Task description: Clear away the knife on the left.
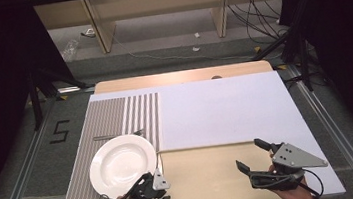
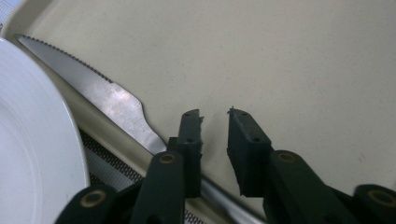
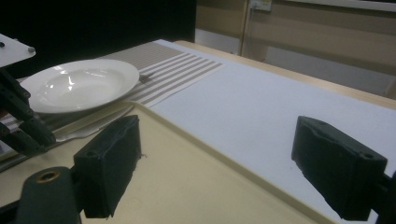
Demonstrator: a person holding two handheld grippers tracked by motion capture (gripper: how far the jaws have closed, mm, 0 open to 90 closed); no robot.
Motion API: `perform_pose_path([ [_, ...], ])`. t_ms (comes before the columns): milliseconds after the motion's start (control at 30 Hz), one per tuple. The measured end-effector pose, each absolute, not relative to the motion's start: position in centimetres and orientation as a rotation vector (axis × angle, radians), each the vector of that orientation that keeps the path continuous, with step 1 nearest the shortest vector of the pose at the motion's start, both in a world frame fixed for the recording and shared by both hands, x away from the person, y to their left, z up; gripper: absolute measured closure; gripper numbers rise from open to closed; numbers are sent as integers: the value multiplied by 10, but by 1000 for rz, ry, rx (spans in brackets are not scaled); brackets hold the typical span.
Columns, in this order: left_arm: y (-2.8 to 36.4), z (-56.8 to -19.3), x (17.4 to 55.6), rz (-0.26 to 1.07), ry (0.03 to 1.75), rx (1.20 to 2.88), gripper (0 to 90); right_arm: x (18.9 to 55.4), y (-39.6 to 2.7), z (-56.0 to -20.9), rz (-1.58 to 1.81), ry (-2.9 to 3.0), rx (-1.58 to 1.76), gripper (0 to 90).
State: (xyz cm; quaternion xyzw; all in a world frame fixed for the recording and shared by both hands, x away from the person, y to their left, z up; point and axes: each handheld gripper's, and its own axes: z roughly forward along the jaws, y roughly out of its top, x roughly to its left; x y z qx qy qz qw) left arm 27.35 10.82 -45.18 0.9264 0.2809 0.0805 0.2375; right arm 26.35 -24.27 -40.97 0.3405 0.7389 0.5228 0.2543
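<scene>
a: looking for the knife [image 2: 109,93].

b: found flat along the left rim of the tray [image 1: 204,187], just beside the plate [image 1: 121,161]. blade pointing away from the person, teeth turned toward the tray's middle.

a: and the left hand-held gripper [image 2: 215,114]?

b: poised low over the handle, jaws parted by a narrow gap, pinching nothing. handle seen running under the one jaw and out below the gap. hard to tell whether a pad brushes the metal.

a: why so narrow a gap?

b: probably matched to a thin handle. no need for more when working this close to the plate's edge.

a: why that spot for the knife?

b: looks like a place setting. plate on the striped mat [image 1: 108,117], fork [image 1: 118,135] lying beyond it, knife alongside on the right. resting on the tray rather than the mat, though, so maybe not its final place.

a: and the right hand-held gripper [image 1: 248,152]?

b: held above the tray's right part, well apart from the knife, jaws spread wide with nothing between. likely kept clear to leave the left one room.
</scene>
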Motion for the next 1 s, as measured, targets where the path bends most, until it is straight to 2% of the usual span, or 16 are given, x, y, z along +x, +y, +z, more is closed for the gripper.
perform_pose_path([
  [67, 108, -451, 273, 221, 770, 2530, 675, 264, -243, -410, 1419, 2010, 925, 166],
  [133, 108, -450, 274, 224, 781, 2520, 585, 264, -242, -410, 1417, 2011, 922, 166],
  [333, 108, -445, 275, 235, 771, 2456, 454, 264, -243, -410, 1418, 2012, 922, 166],
  [633, 117, -430, 275, 357, 758, 2268, 368, 263, -243, -411, 1416, 2012, 928, 165],
  [733, 120, -427, 276, 362, 762, 2225, 354, 263, -243, -411, 1416, 2014, 927, 165],
  [867, 126, -421, 277, 370, 786, 2127, 288, 263, -244, -412, 1416, 2019, 930, 165],
  [1000, 132, -418, 280, 323, 794, 2089, 211, 264, -245, -412, 1425, 2018, 932, 165],
])
